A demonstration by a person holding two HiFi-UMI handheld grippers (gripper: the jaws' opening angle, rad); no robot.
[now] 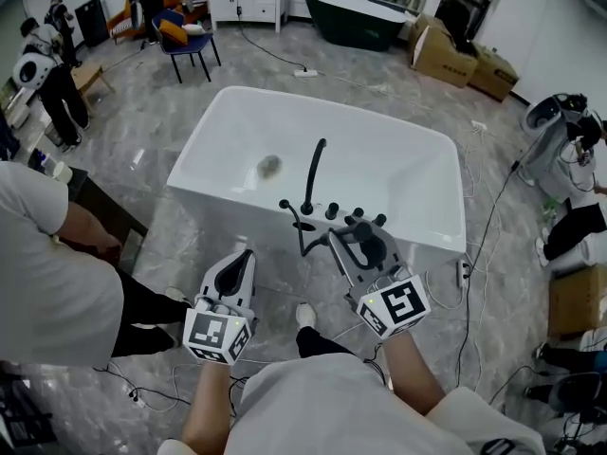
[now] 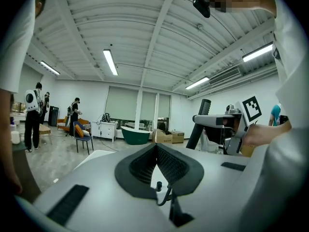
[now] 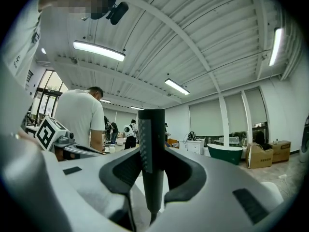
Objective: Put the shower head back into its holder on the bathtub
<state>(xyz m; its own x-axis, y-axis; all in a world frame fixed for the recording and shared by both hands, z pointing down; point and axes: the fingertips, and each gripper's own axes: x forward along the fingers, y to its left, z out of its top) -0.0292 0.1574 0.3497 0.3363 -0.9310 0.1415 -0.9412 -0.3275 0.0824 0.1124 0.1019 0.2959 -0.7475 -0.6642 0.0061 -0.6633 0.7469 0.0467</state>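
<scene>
Right gripper (image 3: 152, 170) is clamping the long black shower head (image 3: 151, 139), left gripper (image 2: 157, 161) is pinching air; next, lifting toward the white bathtub (image 1: 220, 193) rim at twelve o'clock

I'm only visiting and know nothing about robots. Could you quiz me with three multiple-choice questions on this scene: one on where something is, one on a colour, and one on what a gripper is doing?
1. Where does the black tap stand?
A. on the white bathtub's near rim
B. in the middle of the tub
C. on a wall

2. What colour is the far bathtub at the back of the room?
A. white
B. dark green
C. red

3. What is between the jaws of the right gripper?
A. nothing
B. a black shower head
C. a towel

Answers:
1. A: the tap rises from the rim nearest the person.
2. B: it looks dark green against the pale floor.
3. B: the right gripper view shows both jaws pressed against the shower head.
</scene>
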